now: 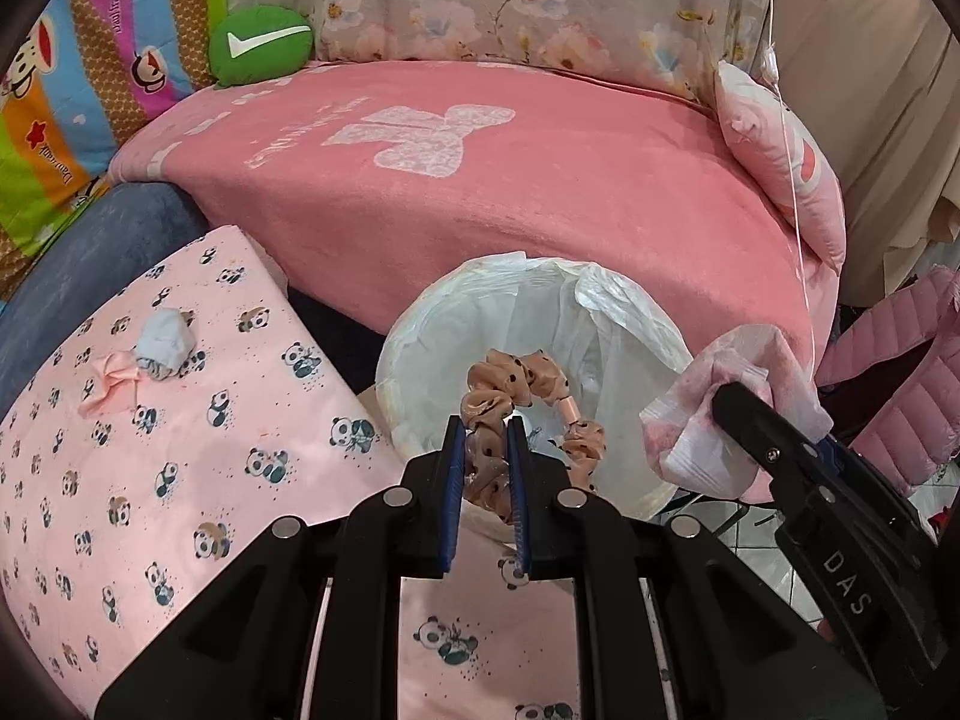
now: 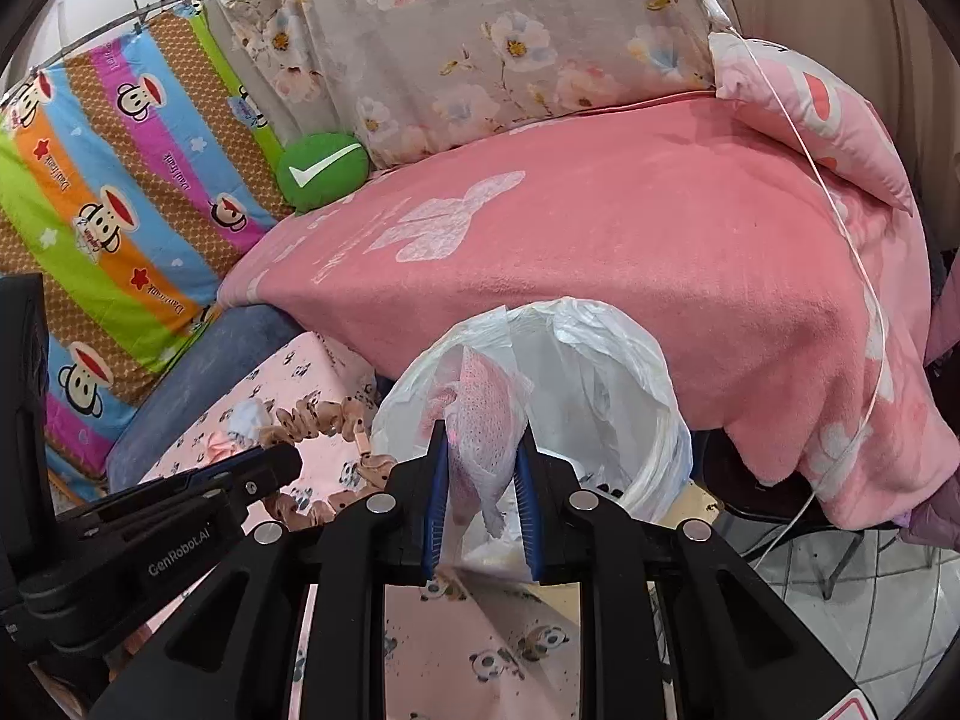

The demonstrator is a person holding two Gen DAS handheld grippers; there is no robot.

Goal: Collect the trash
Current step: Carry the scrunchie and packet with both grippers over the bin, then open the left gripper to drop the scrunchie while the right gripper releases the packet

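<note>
Jaws, left gripper: narrow, pinched on a tan dotted scrunchie, which loops up from the pads and hangs over the mouth of the bin.
Jaws, right gripper: narrow, clamped on a crumpled pink-and-white wrapper, held at the near rim of the same bin.

Bin: white bag liner, set against the pink blanket on the bed.

Scrunchie: judged light, soft, springy; satin cover likely slippery. A pinch across one bunched fold, as now, should hold; the loop may snag on a pad at release.

Wrapper: judged very light, thin, limp, crackly. Grip sits mid-wad with loose ends trailing above and below; it may cling to a pad or drift outside the liner when dropped.

Remaining on the panda-print sheet: a pale blue wad touching a pink twist of paper, both apparently soft and weightless. Best pinched at the thickest bunch, clear of the sheet.
</note>
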